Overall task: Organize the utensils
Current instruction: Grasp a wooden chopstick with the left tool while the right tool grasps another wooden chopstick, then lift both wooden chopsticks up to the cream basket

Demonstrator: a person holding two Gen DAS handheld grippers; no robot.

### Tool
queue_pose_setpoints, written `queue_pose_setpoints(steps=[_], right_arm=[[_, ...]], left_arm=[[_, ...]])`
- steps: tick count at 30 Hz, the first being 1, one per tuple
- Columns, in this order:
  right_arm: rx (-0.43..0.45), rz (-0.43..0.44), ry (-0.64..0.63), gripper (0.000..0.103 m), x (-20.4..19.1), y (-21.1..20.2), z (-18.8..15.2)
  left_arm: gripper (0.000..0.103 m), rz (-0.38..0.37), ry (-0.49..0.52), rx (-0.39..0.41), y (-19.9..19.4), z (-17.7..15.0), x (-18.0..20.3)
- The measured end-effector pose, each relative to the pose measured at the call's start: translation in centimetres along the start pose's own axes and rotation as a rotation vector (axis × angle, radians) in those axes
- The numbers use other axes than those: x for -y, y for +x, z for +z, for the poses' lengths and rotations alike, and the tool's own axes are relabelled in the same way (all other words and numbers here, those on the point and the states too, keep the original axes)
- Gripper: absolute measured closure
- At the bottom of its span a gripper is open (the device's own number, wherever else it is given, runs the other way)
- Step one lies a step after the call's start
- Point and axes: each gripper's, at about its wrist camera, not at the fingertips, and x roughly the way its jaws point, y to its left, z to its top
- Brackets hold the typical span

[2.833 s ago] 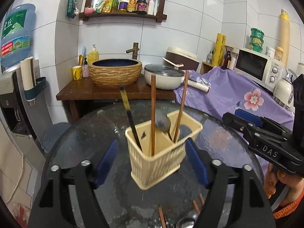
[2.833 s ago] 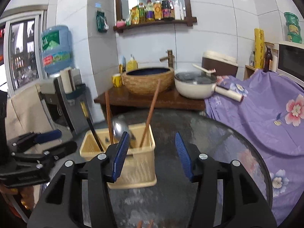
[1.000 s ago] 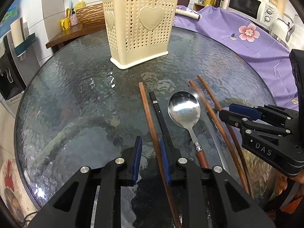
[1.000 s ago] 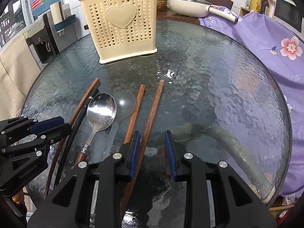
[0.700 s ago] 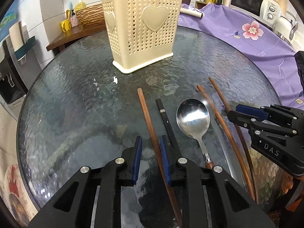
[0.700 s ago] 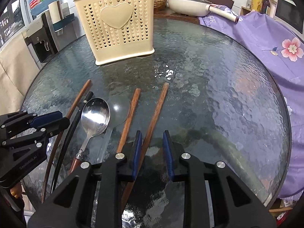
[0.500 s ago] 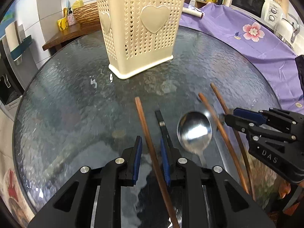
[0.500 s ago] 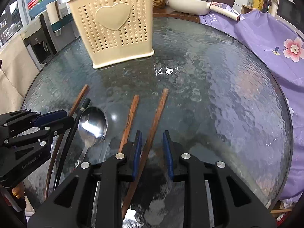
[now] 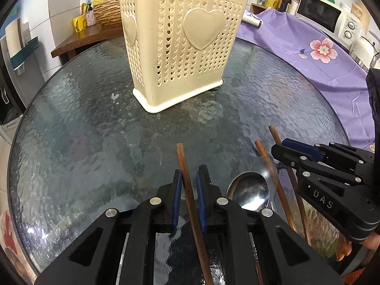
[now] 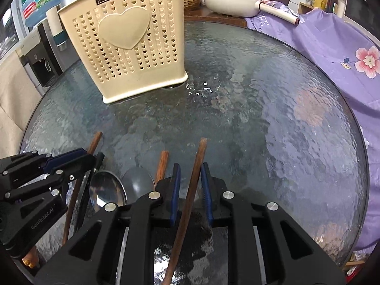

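On the round glass table stands a cream perforated utensil holder. My left gripper straddles a brown chopstick lying on the glass. Its jaws are closing, with a thin gap still showing at the right pad. My right gripper is closing around another brown chopstick, with gaps on both sides. A steel spoon, a black chopstick and one more brown chopstick lie between the two grippers. Each wrist view shows the other gripper.
A purple flowered cloth covers the counter on the right, with a microwave behind it. A white pan and a woven basin sit on a wooden stand at the back. A water dispenser stands to the left.
Both grippers came down from above the holder to the table, then slid forward along their chopsticks toward the holder. Both pairs of jaws have narrowed around the sticks.
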Motion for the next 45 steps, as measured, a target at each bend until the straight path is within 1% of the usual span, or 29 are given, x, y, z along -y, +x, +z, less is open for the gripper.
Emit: queue_pose_setpoints(steps=[5,7,10,19,24,27,32,34,39,42,43,45], right_arm=[[0.005,-0.017,-0.025,0.086,-0.5,0.2,0.0],[0.007,-0.018,-0.025,0.087,-0.5,0.1,0.0],[0.012,-0.023,-0.030,0.093,-0.4,0.1,-0.1],[0.033,-0.022,-0.030,0.095,-0.6,0.1,-0.3],[0.047,0.021,-0.005,0.095,0.1,0.1,-0.2],[0.060,0.036,0.005,0.095,0.4,-0.1,-0.1],[0.120,0.076,0.004,0.095,0.7,-1.9,0.3],[0.146,0.107,0.004,0.095,0.9,-2.9,0.5],[0.211,0.231,0.031,0.095,2.0,-5.9,1.5],[0.239,0.314,0.059,0.095,2.9,-7.7,2.2],[0.247,0.358,0.071,0.095,3.4,-8.4,2.4],[0.263,0.405,0.082,0.095,3.8,-9.6,2.6]], left_arm=[[0.093,0.008,0.012,0.002,0.1,0.2,0.3],[0.094,0.012,0.015,0.004,0.2,0.2,0.4],[0.095,0.009,0.010,0.007,0.2,0.1,0.3],[0.095,0.015,-0.004,0.012,0.2,0.2,0.4],[0.096,0.012,-0.007,0.015,0.3,0.3,0.4],[0.096,-0.006,-0.018,0.018,0.3,0.5,0.3],[0.096,-0.007,-0.017,0.066,-1.3,1.1,0.3],[0.096,-0.015,-0.015,0.099,-2.5,1.6,0.3],[0.096,-0.045,-0.015,0.173,-5.6,2.5,0.3],[0.096,-0.051,-0.004,0.225,-7.7,2.8,0.4],[0.096,-0.049,0.000,0.242,-8.5,3.0,0.4],[0.096,-0.057,0.000,0.258,-9.3,3.2,0.3]])
